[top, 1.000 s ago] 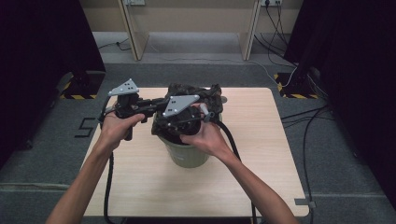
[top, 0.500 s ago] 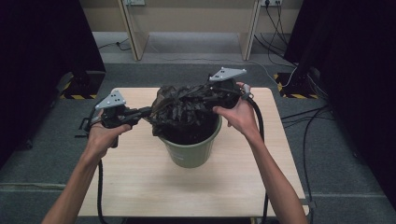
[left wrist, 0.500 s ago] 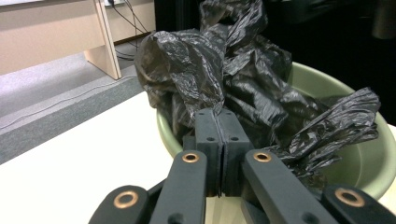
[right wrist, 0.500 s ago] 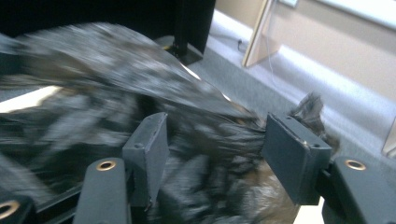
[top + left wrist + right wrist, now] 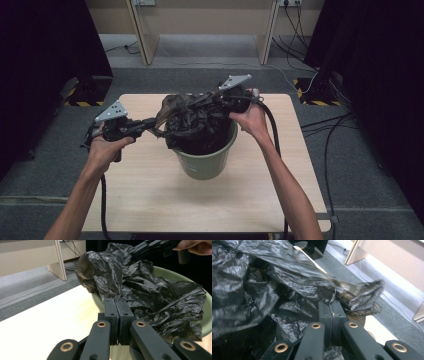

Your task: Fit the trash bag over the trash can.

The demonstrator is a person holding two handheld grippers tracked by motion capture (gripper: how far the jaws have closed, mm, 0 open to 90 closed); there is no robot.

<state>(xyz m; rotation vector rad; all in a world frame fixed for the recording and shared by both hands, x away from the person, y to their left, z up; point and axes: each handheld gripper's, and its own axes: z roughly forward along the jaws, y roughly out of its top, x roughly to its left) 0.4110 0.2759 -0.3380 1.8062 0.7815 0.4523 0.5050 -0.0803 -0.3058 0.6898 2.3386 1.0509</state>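
Stretching across the mouth of one green bin [image 5: 205, 162], a single black bin bag [image 5: 192, 120] hangs between two grippers. On the left, the left gripper [image 5: 150, 121] has its jaws pressed together on a fold of the bag's rim, just outside the bin's near-left edge. Ahead of those jaws the film bunches over the bin. On the right, the right gripper [image 5: 207, 98] has just closed on the far rim, and film is pinched between its jaws too. I judge the bag very light, limp and slippery, easy to tear; gripping doubled-over rim film, not a single layer, should hold best. One wooden table [image 5: 150, 200] carries it all.
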